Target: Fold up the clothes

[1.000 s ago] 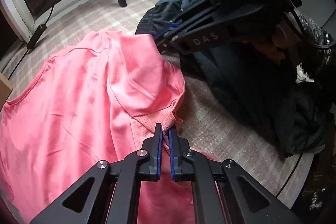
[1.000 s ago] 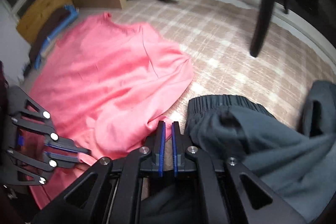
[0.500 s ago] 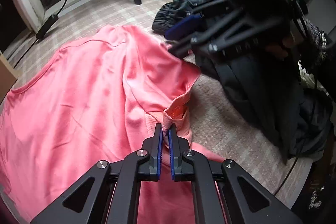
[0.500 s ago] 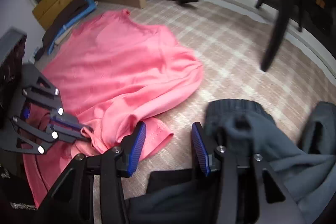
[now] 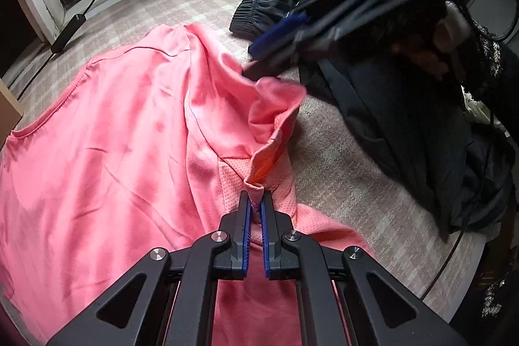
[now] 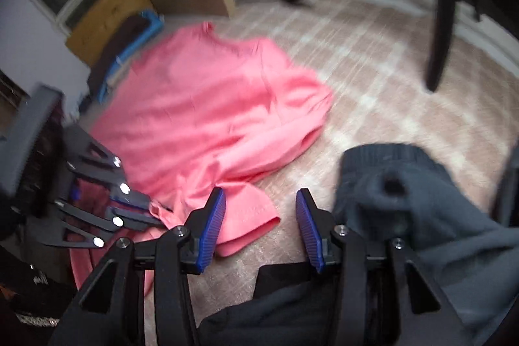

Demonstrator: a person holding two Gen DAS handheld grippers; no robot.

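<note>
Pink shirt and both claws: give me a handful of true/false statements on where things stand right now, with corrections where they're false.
1. The left claw is shut on a fold of the pink shirt. True.
2. The right claw is clamped on the shirt. False: its fingers stand wide open, with a sleeve end and the rug between them.
3. The shirt lies on a checked rug. True.
4. The grey garment lies on top of the shirt. False: it lies beside the shirt on the rug, apart from it.
5. The shirt is already folded into a neat rectangle. False: it lies spread out and rumpled.
</note>
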